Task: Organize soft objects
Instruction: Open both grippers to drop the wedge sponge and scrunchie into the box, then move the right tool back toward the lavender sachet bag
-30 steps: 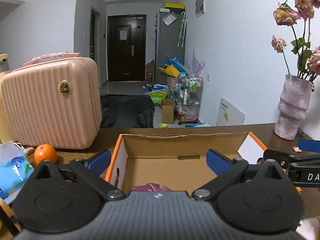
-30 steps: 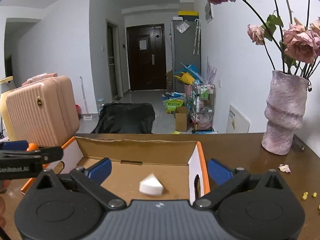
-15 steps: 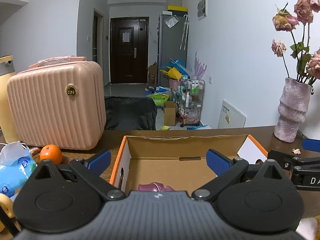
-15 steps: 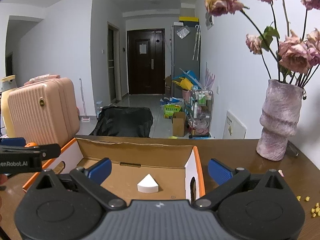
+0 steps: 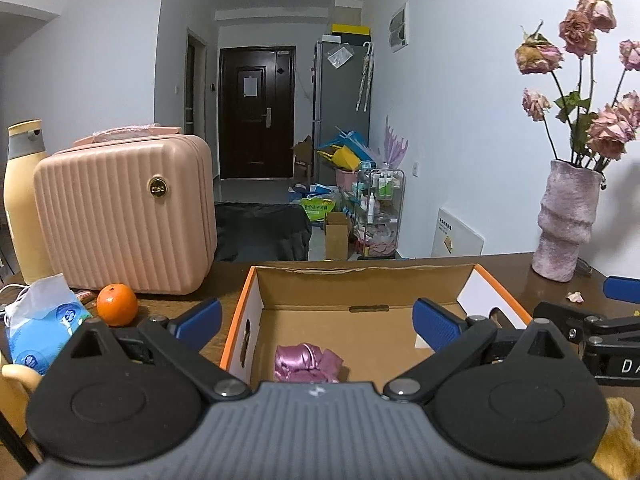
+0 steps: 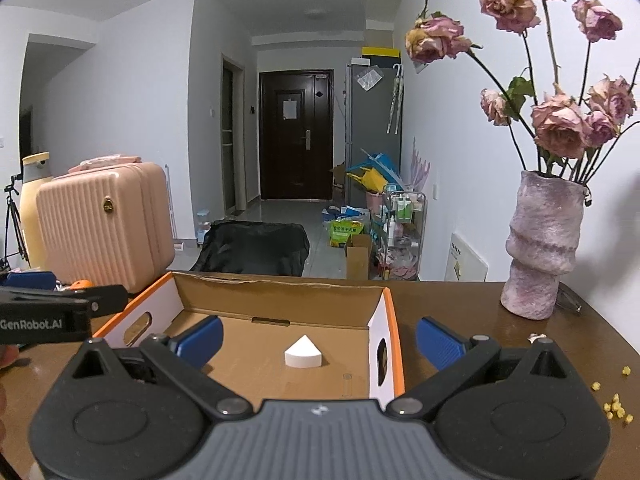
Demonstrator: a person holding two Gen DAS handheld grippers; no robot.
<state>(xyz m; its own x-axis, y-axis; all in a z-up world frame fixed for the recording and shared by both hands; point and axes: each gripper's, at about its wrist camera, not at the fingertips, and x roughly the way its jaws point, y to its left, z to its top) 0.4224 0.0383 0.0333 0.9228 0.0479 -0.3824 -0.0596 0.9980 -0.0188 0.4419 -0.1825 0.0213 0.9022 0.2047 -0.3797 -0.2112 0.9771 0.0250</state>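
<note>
Cardboard box (image 5: 360, 280) being flanked by both tools on table. Left gripper (image 5: 316, 320) and right gripper (image 6: 318, 338) being held wide, nothing gripped. Pink satin scrunchie (image 5: 308, 362) and white sponge wedge (image 6: 303, 352) being kept inside box. Risk being judged: vase (image 6: 540, 248) being clipped by right tool; light sponge being knocked out.

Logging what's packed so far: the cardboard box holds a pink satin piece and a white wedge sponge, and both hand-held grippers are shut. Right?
Not quite. The cardboard box does hold the pink satin piece and white wedge sponge, but the left hand-held gripper and right hand-held gripper are both open and empty, as each wrist view shows.
</note>
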